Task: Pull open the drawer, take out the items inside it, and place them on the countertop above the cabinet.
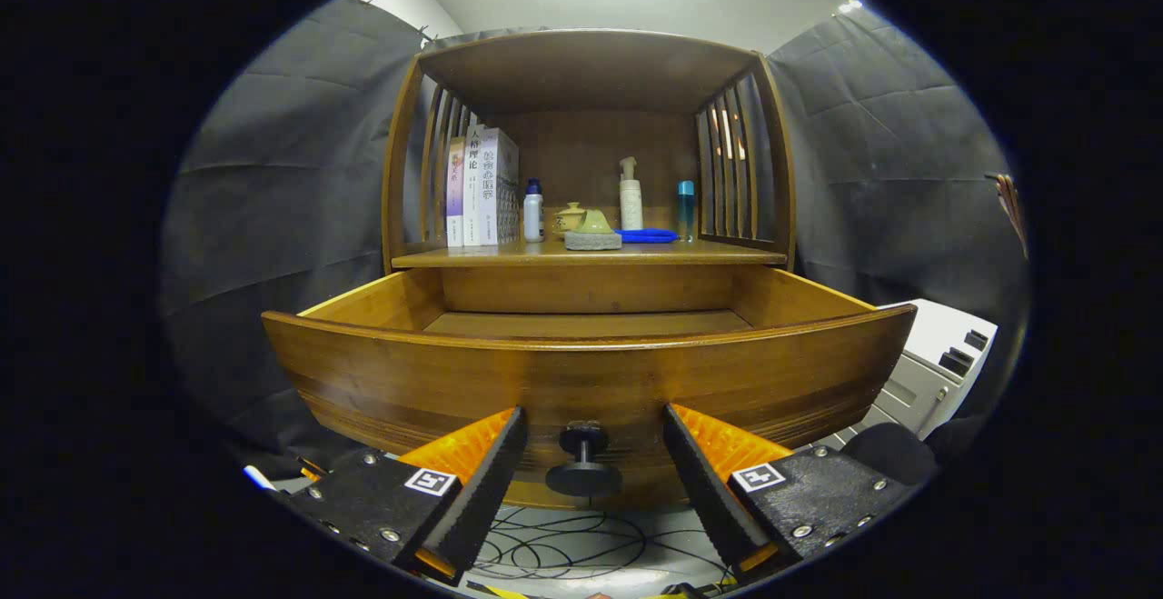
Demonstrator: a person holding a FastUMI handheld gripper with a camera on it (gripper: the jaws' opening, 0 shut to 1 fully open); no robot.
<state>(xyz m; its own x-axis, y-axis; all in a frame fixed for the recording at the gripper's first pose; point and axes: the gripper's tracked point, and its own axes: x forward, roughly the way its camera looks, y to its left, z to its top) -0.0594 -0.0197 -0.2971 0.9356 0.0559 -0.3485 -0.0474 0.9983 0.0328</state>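
The tongs (592, 440) stand spread apart, gripping nothing, one finger (486, 481) to each side of the dark round knob (583, 463) on the drawer (591, 381) front. The knob sits in the gap between them, touching neither. Each finger carries a small square black-and-white marker on its top; these are patterns, not writing.

The drawer is pulled well out of the wooden cabinet (586, 63). Over its front edge a strip of bare wooden floor shows at the back; the nearer part of the inside is hidden behind the front panel, so whether anything lies there cannot be told.

Above the drawer is the counter (727, 256), roofed by the cabinet's top and flanked by slatted sides. On it, from left to right: three upright books (480, 188) with Chinese characters on their spines, too small to read surely; a white bottle (533, 213) with a dark cap; a pale green teapot (571, 216) behind a green lid-like piece on a grey pad (592, 239); a white pump bottle (631, 194); a flat blue thing (647, 235) lying just beside the pad; and a slim blue bottle (685, 209). Labels on the bottles cannot be made out.

Below the drawer, black cables (563, 549) loop on a pale floor. To the right stands a white machine (936, 367).
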